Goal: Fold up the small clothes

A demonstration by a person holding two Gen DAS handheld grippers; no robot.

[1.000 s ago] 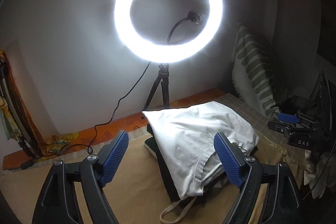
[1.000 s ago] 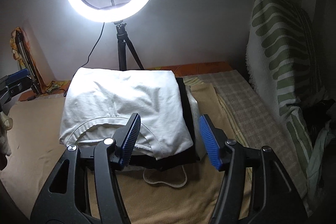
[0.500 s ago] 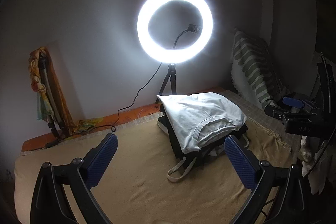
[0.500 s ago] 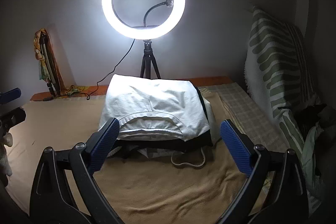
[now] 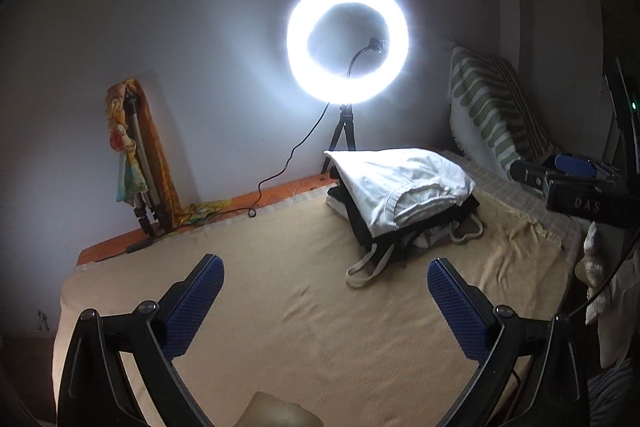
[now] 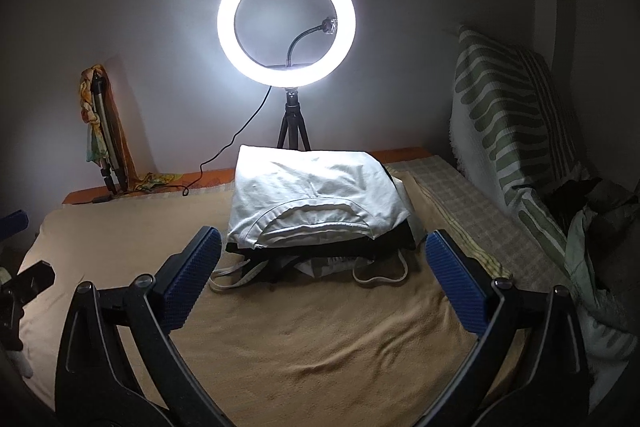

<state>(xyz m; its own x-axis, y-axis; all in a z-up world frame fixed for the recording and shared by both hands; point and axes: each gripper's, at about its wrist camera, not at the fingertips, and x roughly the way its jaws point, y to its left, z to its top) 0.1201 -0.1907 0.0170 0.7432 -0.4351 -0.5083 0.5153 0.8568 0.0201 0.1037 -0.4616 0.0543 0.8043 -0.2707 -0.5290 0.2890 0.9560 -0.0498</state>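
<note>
Folded white shirt (image 6: 320, 193) beyond spread right tool (image 6: 322, 267)

Dim room, single source: ring light (image 6: 286, 23) upper centre, blown out white with halo glare on the wall (image 5: 160, 27) behind. Folded white shirt (image 6: 316, 183) lit from behind, its near edge shadowed. Heavy fisheye bending and black vignette at frame corners. Foreground soft, slightly grainy.
</note>
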